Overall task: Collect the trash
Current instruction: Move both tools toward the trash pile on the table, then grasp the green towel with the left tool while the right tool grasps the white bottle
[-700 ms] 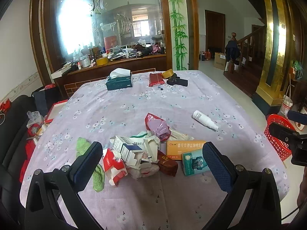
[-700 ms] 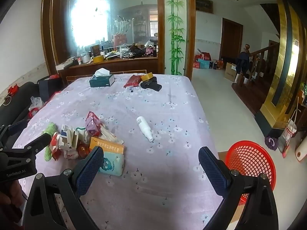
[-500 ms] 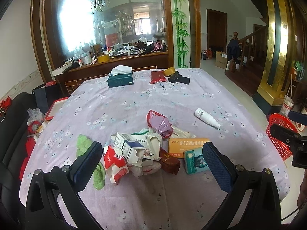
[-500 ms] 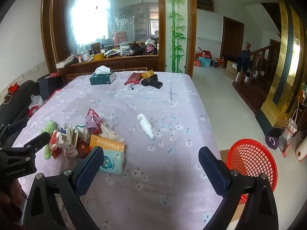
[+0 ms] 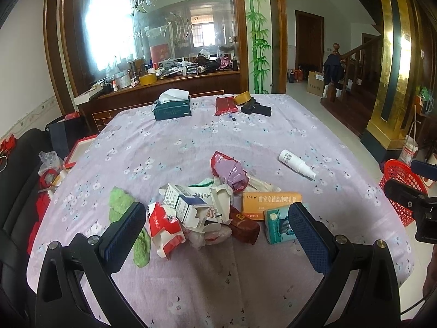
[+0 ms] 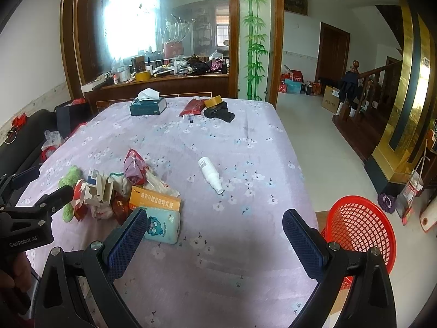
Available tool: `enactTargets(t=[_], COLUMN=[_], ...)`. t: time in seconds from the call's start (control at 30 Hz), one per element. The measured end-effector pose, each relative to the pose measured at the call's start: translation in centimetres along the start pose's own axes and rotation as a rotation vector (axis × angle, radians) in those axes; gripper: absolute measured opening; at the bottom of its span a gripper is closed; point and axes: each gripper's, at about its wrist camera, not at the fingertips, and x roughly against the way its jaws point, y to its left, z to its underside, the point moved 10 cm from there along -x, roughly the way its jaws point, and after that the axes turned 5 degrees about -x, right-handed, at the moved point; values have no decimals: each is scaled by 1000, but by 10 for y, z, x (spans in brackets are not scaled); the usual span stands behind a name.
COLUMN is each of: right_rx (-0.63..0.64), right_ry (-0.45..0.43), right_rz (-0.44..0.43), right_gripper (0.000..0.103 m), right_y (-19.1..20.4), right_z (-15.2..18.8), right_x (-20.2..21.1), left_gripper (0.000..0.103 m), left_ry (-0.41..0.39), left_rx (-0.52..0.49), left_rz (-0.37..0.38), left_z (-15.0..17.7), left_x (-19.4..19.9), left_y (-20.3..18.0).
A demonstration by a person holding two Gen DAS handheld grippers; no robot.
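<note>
Left wrist view: left gripper (image 5: pixel 217 227) jaws wide apart, empty. Trash pile (image 5: pixel 213 207) lies uncollected on the table (image 5: pixel 177 142), just ahead between the jaws.

Right wrist view: right gripper (image 6: pixel 214 236) spread wide, empty. Pile sits ahead-left; red basket (image 6: pixel 360 227) beside the table looks empty. Collection not started.

A table (image 5: pixel 191 142) under a lilac flowered cloth carries the things. Near its front lies a heap: a green rag (image 5: pixel 120 205), a red-white pack (image 5: pixel 164 227), a torn white box (image 5: pixel 188 205), a brown pouch (image 5: pixel 244 225), a purple wrapper (image 5: pixel 229 172), an orange box (image 5: pixel 270 201) and a teal tissue pack (image 6: pixel 162 225). A white bottle (image 6: pixel 210 173) lies apart to the right. At the far edge are a tissue box (image 5: pixel 172 108), a red packet (image 5: pixel 225 105), a tape roll (image 5: pixel 243 98) and a black object (image 5: pixel 256 108).
</note>
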Motion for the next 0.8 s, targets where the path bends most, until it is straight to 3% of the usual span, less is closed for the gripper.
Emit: enactTargets(t=[0.5,0.8], right_rx=[12,33], right_ry=[49,117], right_rz=[-34,-72], right_gripper=[100,100], right_y=[22,48], right_z=[9,19], right_x=[-16,-41], left_gripper=[103,103], left_ry=[59,140], left_rx=[36,120], left_rz=[-1,-23], left_z=[15,39], left_x=[-16,-33], left_y=[20,71])
